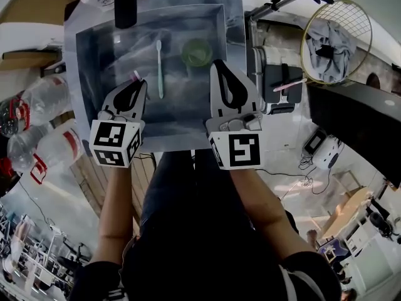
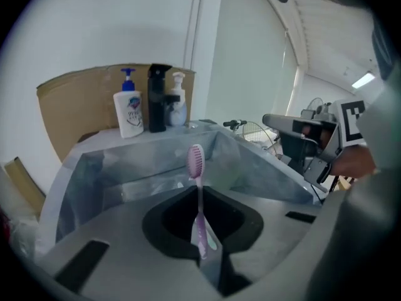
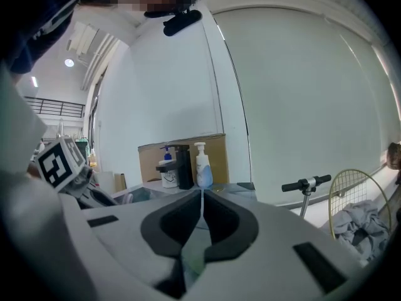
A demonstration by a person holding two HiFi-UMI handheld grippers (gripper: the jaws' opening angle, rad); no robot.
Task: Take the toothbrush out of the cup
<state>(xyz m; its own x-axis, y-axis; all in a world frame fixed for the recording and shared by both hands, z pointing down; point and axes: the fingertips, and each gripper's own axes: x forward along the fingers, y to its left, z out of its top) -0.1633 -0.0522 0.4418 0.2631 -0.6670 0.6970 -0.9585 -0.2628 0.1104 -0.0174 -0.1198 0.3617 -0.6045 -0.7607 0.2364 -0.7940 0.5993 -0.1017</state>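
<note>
Plastic bottles [image 1: 44, 96]: clear, with red labels, lying on their sides to the left of the sink

Sink [image 1: 88, 68]: a steel basin; a black faucet [image 1: 124, 5] stands at its far rim, a white soap bottle [image 2: 128, 113] with a blue pump is just beside the faucet, and a sheet of cardboard [image 2: 75, 102] leans behind them

Left gripper [image 1: 138, 85]: over the near left part of the basin, tipped downward, its jaws pinching the pink toothbrush low on the handle

Pink toothbrush [image 2: 197, 162]: out of the cup, upright between the left jaws, with the bristle head sticking out past their tips

Mint toothbrush [image 1: 160, 68]: flat on the basin floor, lengthwise between the two grippers, near the cup's left side but apart from it

Cup [image 1: 196, 52]: green, upright on the basin floor toward the far right, well apart from the pink toothbrush

Right gripper [image 1: 219, 66]: over the basin just on the near side of the cup, jaws pressed together with nothing between them

Racket [image 1: 336, 39]: off to the right of the sink, with a grey cloth lying on its strings
</note>
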